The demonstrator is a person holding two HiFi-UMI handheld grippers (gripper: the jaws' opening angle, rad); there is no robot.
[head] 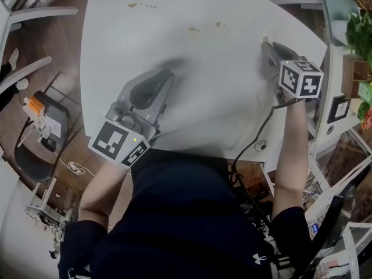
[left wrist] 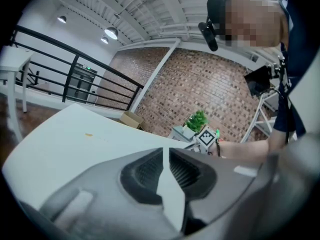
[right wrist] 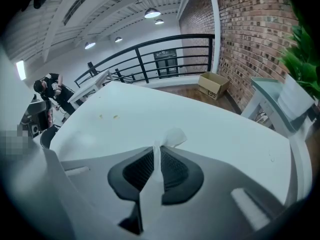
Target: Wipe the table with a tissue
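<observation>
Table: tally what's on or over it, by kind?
Tongs: 2, left tongs and right tongs
Tissue: 1, pinched in the right tongs
Brown stains: 3
Total: 6

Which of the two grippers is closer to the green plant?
Right. The right gripper, pinching a tissue, is near the table edge on the plant's side. The left gripper is over the table's middle, farther away.
</observation>
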